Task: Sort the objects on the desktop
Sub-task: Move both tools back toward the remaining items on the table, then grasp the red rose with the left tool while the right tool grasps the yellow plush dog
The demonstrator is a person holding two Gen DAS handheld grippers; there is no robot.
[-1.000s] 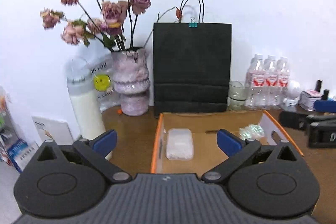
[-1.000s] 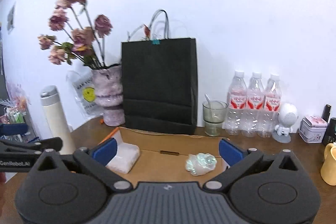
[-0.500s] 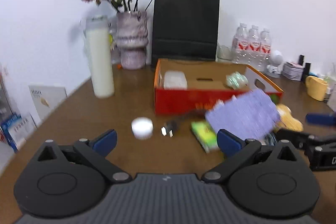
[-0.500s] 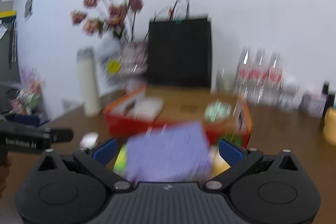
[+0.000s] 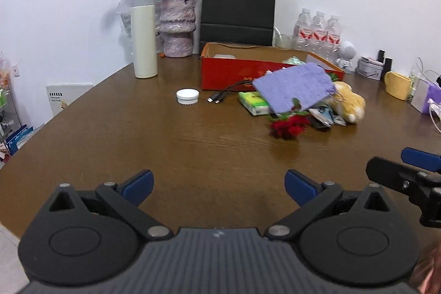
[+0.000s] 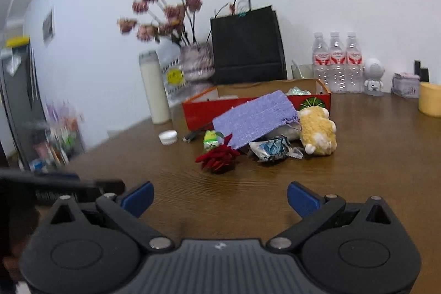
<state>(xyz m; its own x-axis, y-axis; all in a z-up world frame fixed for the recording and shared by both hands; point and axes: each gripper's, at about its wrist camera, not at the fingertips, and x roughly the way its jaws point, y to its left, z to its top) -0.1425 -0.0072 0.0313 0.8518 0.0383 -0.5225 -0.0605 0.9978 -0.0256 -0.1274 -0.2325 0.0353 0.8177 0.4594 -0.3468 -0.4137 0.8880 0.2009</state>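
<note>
A red cardboard box (image 5: 234, 69) (image 6: 204, 108) stands mid-table, with a white packet and a shiny wrapped item inside. In front of it lie a purple cloth (image 5: 295, 86) (image 6: 256, 119), a red artificial flower (image 5: 289, 127) (image 6: 217, 157), a green packet (image 5: 253, 102) (image 6: 210, 138), a yellow plush toy (image 5: 348, 102) (image 6: 318, 132), a crumpled wrapper (image 6: 271, 149), a black cable (image 5: 226, 94) and a white lid (image 5: 188, 96) (image 6: 168, 137). My left gripper (image 5: 219, 185) and right gripper (image 6: 220, 197) are both open and empty, well short of the pile.
A white flask (image 5: 143, 35), a vase of dried roses (image 5: 176, 24), a black paper bag (image 5: 238, 8), three water bottles (image 5: 318, 30), a small robot figure (image 5: 347, 55), a tin and a yellow mug (image 5: 397, 84) line the back and right of the brown table (image 5: 137, 142).
Both grippers have pulled back from over the box to the near side of the table. The purple cloth and the pile in front of the box have come into view.
</note>
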